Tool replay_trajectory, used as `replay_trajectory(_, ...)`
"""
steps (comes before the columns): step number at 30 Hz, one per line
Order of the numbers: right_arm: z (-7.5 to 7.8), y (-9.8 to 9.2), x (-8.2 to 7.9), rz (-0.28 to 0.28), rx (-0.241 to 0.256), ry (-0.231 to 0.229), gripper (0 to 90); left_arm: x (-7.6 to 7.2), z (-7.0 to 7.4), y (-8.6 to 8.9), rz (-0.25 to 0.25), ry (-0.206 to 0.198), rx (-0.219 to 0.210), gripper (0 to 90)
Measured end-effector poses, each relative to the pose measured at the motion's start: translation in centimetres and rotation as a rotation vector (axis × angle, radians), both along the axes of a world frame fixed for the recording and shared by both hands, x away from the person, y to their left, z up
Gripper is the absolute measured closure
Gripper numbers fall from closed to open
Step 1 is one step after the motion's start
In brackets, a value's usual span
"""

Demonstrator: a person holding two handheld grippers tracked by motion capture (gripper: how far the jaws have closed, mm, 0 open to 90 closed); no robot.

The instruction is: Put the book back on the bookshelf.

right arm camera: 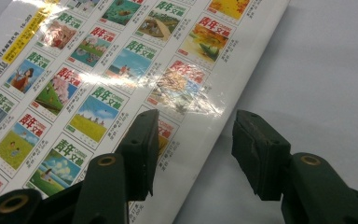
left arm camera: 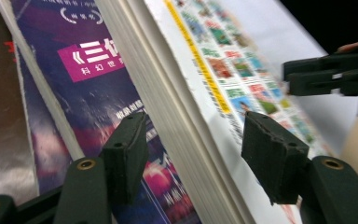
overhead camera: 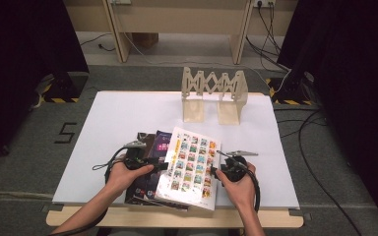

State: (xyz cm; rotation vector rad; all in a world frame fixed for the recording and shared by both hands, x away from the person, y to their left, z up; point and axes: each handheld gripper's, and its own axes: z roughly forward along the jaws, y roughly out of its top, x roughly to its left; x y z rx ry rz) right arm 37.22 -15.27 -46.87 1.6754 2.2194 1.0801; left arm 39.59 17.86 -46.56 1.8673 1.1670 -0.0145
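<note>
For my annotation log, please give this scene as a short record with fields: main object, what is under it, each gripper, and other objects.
main object: white book with a grid of small colour pictures on its cover, left edge lifted
under it: purple book on a dark stack
left gripper: open, jaws astride the white book's page edge
right gripper: open, jaws over the white book's right edge
other objects: wooden folding rack at the far side of the white table sheet
</note>
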Motion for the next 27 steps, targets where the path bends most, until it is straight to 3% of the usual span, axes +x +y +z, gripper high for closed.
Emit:
replay_trajectory(2,0.0,0.0,0.2,0.0,0.014,0.004,50.8,0.6,0.1,-0.6,0.011,-0.001,0.017,39.3)
replay_trajectory(9,-0.4,-0.1,0.5,-0.013,0.083,0.027,50.8,1.5,-0.6,-1.8,0.032,0.058,-0.007,39.8)
replay_trajectory(12,-0.7,-0.4,0.6,-0.016,0.117,0.04,50.0,1.6,-0.3,-2.2,0.034,0.062,0.024,40.4)
replay_trajectory(16,-0.9,-0.5,0.6,-0.025,0.142,0.047,49.5,1.5,0.1,-2.1,0.053,0.063,0.021,47.8)
replay_trajectory(18,-1.0,-0.5,0.5,-0.035,0.154,0.046,49.5,1.4,0.6,-1.9,0.078,0.067,-0.015,49.4)
replay_trajectory(19,-1.1,-0.5,0.4,-0.036,0.153,0.044,49.5,1.2,0.8,-1.8,0.092,0.071,-0.054,50.8)
replay_trajectory(20,-1.1,-0.5,0.4,-0.036,0.153,0.044,49.5,1.2,0.8,-1.8,0.092,0.071,-0.054,51.3)
replay_trajectory(21,-1.0,-0.5,0.5,-0.038,0.15,0.045,49.5,0.9,1.0,-1.8,0.111,0.068,-0.094,52.2)
replay_trajectory(24,-1.0,-0.4,0.5,-0.041,0.144,0.048,49.3,0.6,1.1,-2.0,0.121,0.072,-0.127,52.7)
replay_trajectory(25,-1.0,-0.4,0.4,-0.042,0.144,0.048,49.3,0.2,0.9,-2.2,0.12,0.107,-0.165,53.4)
replay_trajectory(27,-1.0,-0.3,0.4,-0.043,0.145,0.046,49.3,-0.1,0.7,-2.5,0.1,0.119,-0.156,54.1)
